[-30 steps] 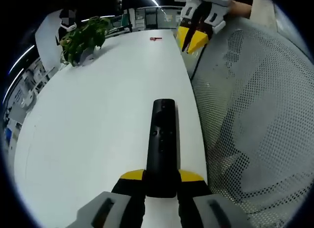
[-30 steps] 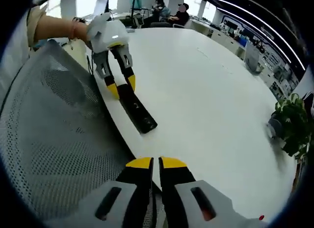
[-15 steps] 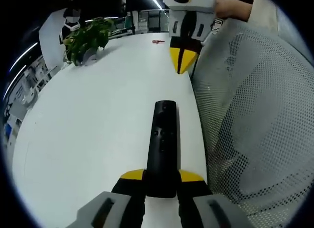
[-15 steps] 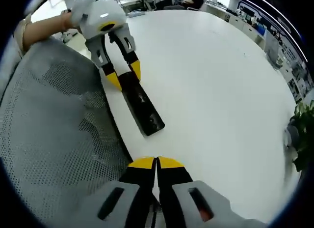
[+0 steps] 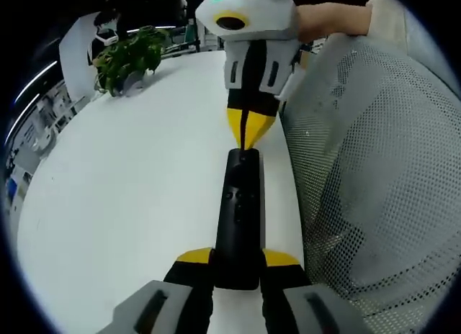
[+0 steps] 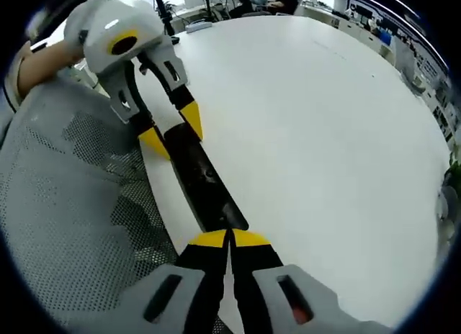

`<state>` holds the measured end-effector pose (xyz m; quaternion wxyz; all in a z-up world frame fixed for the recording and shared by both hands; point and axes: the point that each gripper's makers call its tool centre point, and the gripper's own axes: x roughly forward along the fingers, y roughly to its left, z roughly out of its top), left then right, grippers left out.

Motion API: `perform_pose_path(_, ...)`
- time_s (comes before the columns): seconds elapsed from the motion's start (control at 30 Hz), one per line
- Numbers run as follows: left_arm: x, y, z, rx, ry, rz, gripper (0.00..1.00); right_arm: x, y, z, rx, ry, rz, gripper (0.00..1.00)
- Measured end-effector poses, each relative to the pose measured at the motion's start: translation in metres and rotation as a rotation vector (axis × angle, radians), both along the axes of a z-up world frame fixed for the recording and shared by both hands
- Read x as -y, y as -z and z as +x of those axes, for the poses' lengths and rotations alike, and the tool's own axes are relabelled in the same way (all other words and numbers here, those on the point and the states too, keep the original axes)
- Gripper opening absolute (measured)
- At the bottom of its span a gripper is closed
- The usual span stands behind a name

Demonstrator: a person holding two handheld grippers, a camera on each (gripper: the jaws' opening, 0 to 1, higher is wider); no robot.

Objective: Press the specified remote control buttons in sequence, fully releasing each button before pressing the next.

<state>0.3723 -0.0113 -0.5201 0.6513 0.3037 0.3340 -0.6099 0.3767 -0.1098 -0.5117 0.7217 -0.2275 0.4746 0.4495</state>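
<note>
The remote lies lengthwise along the edge of the white table, just beside the mesh chair. Its near end is pinched between the jaws of the left gripper, so it is held steady. In the right gripper view the same remote is seen from its far end, gripped by the left gripper at the other end.

The right gripper is brought to the far end of the remote with its yellow jaws pressed together into one point. In the right gripper view the closed tips of the right gripper are at the end edge of the remote. It is judged that the pressing is only at its beginning: the tip is at the end of the remote, not yet on the buttons near its middle, so the whole sequence probably is left to be done.

It cannot be told whether the tip already touches the remote or only hovers over it. The buttons are small and dark on a dark body, and no marks can be read. The plant is seen far on the table.
</note>
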Motion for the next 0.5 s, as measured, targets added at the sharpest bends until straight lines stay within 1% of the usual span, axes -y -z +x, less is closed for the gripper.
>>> perform_pose_path(0.07, 0.0, 0.0002, 0.0001, 0.0, 0.001, 0.001, 0.24, -0.0002, 0.0025, -0.0017, -0.008, -0.006, -0.006, 0.0)
perform_pose_path(0.23, -0.0001, 0.0006, 0.0003, 0.0, 0.001, 0.002, 0.24, -0.0018, 0.0012, -0.0015, 0.028, -0.069, -0.042, 0.0)
perform_pose_path(0.27, -0.0001, 0.0007, 0.0004, 0.0, 0.001, 0.003, 0.24, -0.0012, 0.0008, -0.0011, 0.038, -0.097, -0.058, 0.0)
perform_pose_path(0.3, -0.0001, 0.0007, 0.0004, 0.0, 0.001, 0.002, 0.24, -0.0018, 0.0012, -0.0012, 0.056, -0.152, -0.082, 0.0)
perform_pose_path(0.37, -0.0002, 0.0008, 0.0005, 0.0, 0.0, 0.002, 0.24, -0.0027, 0.0015, -0.0018, 0.073, -0.235, -0.118, 0.0)
perform_pose_path(0.5, -0.0004, 0.0009, 0.0006, 0.001, 0.003, 0.002, 0.24, -0.004, 0.0016, -0.0025, 0.065, -0.345, -0.162, 0.0)
